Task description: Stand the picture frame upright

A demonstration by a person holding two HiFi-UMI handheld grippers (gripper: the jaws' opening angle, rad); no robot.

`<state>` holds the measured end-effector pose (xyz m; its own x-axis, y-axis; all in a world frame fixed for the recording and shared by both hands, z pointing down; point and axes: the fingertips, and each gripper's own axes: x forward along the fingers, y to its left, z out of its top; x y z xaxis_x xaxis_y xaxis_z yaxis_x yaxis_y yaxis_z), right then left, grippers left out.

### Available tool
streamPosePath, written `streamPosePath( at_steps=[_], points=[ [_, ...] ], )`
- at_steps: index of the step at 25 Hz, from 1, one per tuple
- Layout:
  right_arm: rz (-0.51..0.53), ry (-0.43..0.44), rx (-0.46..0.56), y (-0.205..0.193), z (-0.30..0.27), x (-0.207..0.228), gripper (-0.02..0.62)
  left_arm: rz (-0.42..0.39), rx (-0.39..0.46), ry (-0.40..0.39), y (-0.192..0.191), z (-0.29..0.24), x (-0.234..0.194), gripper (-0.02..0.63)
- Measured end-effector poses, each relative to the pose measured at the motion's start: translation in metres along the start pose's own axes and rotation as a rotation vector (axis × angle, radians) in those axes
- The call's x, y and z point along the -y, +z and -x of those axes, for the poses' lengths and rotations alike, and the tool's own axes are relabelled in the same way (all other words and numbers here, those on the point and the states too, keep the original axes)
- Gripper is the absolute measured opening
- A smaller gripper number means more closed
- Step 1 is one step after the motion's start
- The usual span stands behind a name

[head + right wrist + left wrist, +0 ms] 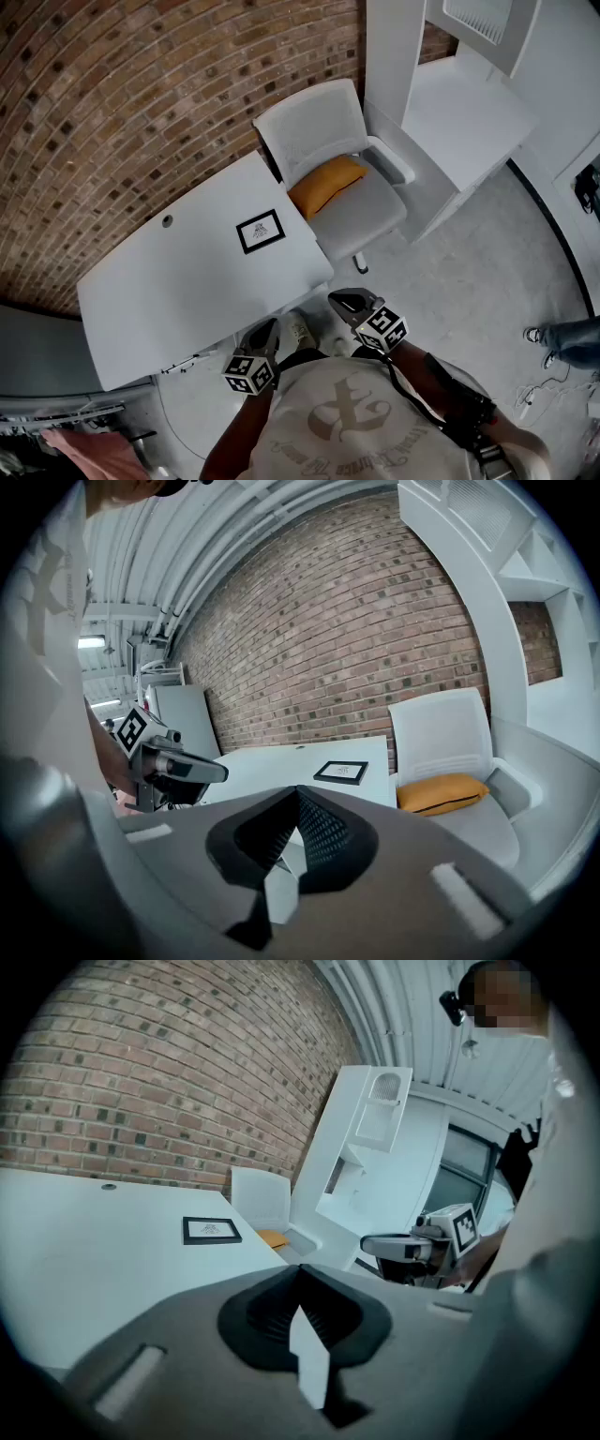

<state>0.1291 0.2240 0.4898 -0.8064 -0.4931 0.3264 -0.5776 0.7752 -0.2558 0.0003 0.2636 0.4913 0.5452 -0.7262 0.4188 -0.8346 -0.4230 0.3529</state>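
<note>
Brick wall backs the white bench (169,281); the picture frame (261,231) lies flat on it. At 2 o'clock, a chair (323,117) holds an orange cushion (325,181). Left tool (274,324) and right tool (334,299) are clenched, empty.

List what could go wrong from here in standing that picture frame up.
1. The picture frame lies flat on the table, so its thin edge may slip from the tongs. The left tongs and right tongs are both shut, short of it.
2. It sits near the table edge beside the chair; a push could slide it off.
3. Its back support is hidden, so it may topple.
</note>
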Motion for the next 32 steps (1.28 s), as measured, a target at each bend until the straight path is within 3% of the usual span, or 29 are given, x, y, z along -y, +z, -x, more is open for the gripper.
streamPosePath(
  at_steps=[12,32],
  points=[
    [-0.015,-0.051,0.006,-0.013,0.024,-0.005,0.008,-0.008,0.007,-0.007,-0.006,0.008,0.013,0.003],
    [-0.069,-0.086,0.03,-0.009,0.024,0.024,0.008,-0.022,0.003,0.019,0.006,-0.007,0.004,0.003]
  ],
)
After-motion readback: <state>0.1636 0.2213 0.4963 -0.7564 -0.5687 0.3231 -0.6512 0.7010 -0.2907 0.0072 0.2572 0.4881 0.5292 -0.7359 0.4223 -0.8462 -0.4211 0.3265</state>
